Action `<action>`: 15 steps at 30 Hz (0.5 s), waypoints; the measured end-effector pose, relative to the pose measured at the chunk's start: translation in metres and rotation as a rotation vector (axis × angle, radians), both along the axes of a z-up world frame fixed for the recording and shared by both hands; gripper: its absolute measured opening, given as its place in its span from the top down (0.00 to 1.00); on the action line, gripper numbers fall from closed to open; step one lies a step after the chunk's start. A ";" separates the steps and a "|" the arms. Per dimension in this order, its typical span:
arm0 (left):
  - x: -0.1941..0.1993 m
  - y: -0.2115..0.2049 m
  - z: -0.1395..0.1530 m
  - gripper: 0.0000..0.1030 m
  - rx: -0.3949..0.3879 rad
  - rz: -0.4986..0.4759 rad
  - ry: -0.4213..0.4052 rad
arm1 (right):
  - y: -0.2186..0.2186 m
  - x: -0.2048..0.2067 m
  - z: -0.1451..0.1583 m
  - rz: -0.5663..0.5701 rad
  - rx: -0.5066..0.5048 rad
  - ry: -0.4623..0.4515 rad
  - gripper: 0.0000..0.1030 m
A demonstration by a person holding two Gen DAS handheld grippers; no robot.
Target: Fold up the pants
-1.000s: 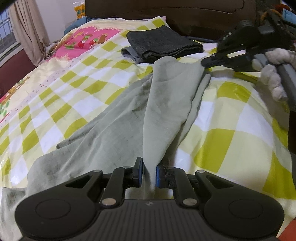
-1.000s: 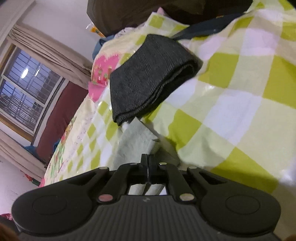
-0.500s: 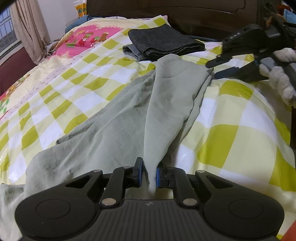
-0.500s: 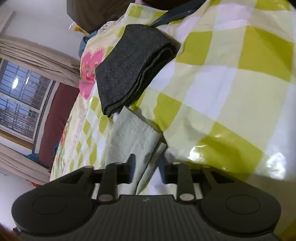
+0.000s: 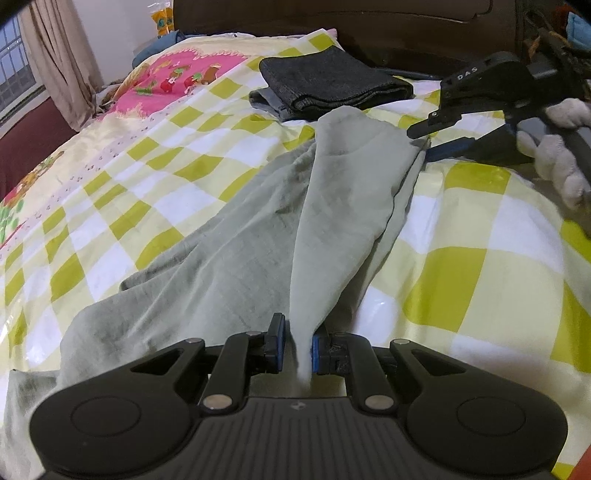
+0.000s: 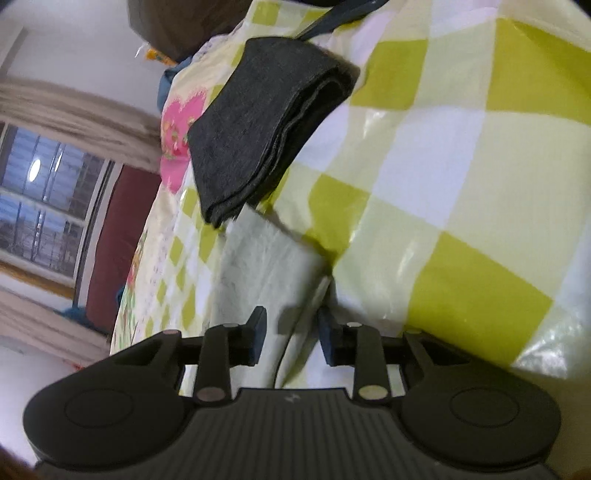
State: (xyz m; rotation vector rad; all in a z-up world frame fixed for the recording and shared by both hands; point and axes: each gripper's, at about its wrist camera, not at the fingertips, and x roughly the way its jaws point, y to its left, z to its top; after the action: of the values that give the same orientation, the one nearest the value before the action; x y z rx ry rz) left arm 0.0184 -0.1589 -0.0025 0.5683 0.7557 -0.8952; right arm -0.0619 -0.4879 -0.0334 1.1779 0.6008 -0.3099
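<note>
1. Curtains (image 5: pixel 62 66) and a barred window (image 6: pixel 40 199) are seen at the far left, with a dark wooden headboard (image 5: pixel 369 33) behind the bed.
2. A checked yellow-green and white bedsheet (image 5: pixel 480 266) is spread over the bed, and a pink printed patch (image 5: pixel 166 79) is shown toward its far left corner.
3. Pale green pants (image 5: pixel 240 266) are laid crumpled across the sheet, running from the near left up toward the far right.
4. A pinched fold of the pants is gripped by the left gripper (image 5: pixel 298 347), its blue pads closed on the cloth at the near end.
5. A folded dark grey garment (image 5: pixel 332 83) is placed on the sheet just beyond the far end of the pants.
6. The right gripper (image 6: pixel 290 338) is held at that far end by a gloved hand (image 5: pixel 561 147); its jaws are parted, and cloth lies between them without being pressed.
</note>
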 end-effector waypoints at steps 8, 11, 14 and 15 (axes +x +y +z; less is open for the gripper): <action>-0.002 -0.002 -0.001 0.72 -0.003 0.001 0.013 | 0.004 0.010 -0.001 -0.024 0.015 -0.002 0.64; -0.003 -0.004 -0.003 0.72 -0.009 -0.008 0.021 | 0.008 0.023 -0.002 -0.031 -0.018 0.009 0.64; -0.005 -0.005 -0.003 0.72 -0.009 -0.023 0.030 | 0.005 0.032 -0.004 -0.026 -0.033 0.007 0.97; -0.006 -0.005 -0.003 0.72 -0.006 -0.028 0.030 | 0.000 0.030 -0.006 -0.023 0.014 -0.015 0.96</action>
State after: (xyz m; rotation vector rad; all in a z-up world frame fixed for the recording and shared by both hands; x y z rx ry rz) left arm 0.0121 -0.1643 -0.0059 0.5630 0.7734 -0.9332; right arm -0.0314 -0.4878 -0.0391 1.2003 0.5774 -0.3160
